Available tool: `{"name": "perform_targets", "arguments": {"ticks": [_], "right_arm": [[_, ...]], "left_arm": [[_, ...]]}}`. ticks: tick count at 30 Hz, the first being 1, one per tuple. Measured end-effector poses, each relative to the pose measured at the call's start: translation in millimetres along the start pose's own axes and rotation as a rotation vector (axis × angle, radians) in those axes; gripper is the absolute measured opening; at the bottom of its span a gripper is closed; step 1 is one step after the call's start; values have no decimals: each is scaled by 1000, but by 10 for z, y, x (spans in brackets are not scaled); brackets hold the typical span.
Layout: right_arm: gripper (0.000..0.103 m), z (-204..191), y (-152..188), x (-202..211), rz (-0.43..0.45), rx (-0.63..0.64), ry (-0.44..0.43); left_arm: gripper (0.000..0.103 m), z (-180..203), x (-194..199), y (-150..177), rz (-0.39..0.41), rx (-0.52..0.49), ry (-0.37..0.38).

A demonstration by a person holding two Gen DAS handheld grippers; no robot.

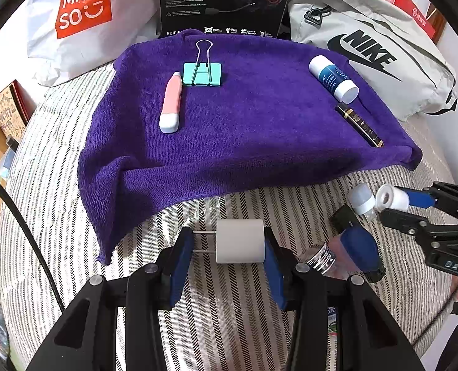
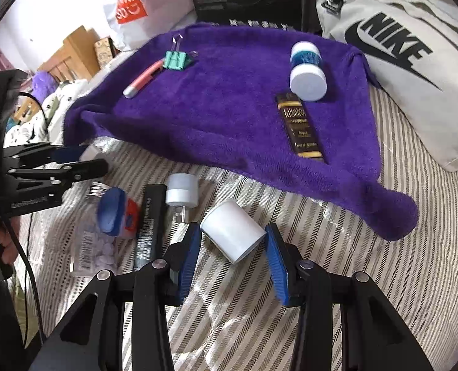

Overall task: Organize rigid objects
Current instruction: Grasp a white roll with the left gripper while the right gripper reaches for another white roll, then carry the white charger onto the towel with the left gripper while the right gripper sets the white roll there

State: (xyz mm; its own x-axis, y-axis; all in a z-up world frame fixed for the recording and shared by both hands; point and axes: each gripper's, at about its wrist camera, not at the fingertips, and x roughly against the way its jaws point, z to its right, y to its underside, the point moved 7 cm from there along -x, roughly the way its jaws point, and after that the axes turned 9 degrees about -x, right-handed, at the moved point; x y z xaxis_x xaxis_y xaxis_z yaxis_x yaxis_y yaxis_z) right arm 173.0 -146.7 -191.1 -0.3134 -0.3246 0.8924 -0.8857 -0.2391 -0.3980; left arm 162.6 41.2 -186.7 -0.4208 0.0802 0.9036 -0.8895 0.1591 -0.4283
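My left gripper [image 1: 229,247] is shut on a white charger plug [image 1: 240,241], whose prongs point at the left pad, low over the striped bedding. My right gripper [image 2: 233,244] is shut on a white cylinder [image 2: 232,235], tilted, just in front of the purple towel [image 2: 222,114]. On the towel [image 1: 244,130] lie a pink pen-like item [image 1: 171,102], a teal binder clip [image 1: 201,74], a blue-and-white bottle [image 1: 332,75] and a black-and-gold box [image 1: 359,123]. The left wrist view shows the right gripper [image 1: 396,201] at the right edge.
On the bedding between the grippers lie a small white USB plug-in [image 2: 182,190], a long black box [image 2: 150,225], a blue-capped item [image 2: 114,211] and a clear bag of pills [image 2: 100,253]. A Nike bag [image 1: 368,52], a black carton and a Miniso bag [image 1: 80,9] border the towel's far side.
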Motion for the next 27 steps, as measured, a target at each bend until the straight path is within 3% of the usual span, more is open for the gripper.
{"name": "perform_targets", "arguments": {"ticks": [15,27], "right_arm": [[42,58,-31,406,45,-24,2],[42,48,-306,544,89,-37,-22]], "left_arm": [[42,-162,181,116,32,32,-3],[42,-329,496,-72,91,24,-47]]}}
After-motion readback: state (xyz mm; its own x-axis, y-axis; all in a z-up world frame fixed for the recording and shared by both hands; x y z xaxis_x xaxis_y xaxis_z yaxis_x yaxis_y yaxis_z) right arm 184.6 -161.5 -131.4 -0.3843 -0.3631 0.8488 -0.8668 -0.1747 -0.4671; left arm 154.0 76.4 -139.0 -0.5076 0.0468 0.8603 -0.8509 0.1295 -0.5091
